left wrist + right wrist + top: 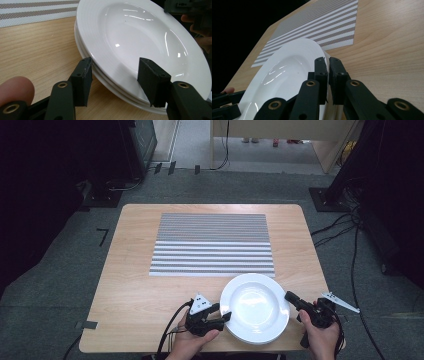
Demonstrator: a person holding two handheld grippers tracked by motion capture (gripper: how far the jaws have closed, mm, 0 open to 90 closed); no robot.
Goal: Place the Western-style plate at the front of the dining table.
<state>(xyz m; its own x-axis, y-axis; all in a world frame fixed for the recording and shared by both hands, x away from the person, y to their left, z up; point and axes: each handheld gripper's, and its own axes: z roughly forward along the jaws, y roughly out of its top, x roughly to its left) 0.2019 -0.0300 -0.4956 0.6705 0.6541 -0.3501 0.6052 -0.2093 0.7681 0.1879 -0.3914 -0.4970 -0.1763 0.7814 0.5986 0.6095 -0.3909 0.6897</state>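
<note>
A small stack of white deep plates (255,307) sits near the front edge of the wooden table (135,285). My left gripper (224,312) is open at the stack's left rim. In the left gripper view its jaws straddle the rim of the plates (140,37), one beside the stack and one over the top plate. My right gripper (290,296) is at the right rim. In the right gripper view this gripper (329,62) has its jaws pinched together on the top plate's edge (287,75).
A grey and white striped placemat (212,245) lies flat across the middle of the table, just beyond the plates. Bare wood lies to the left of the stack. Cables and dark stands surround the table on the floor.
</note>
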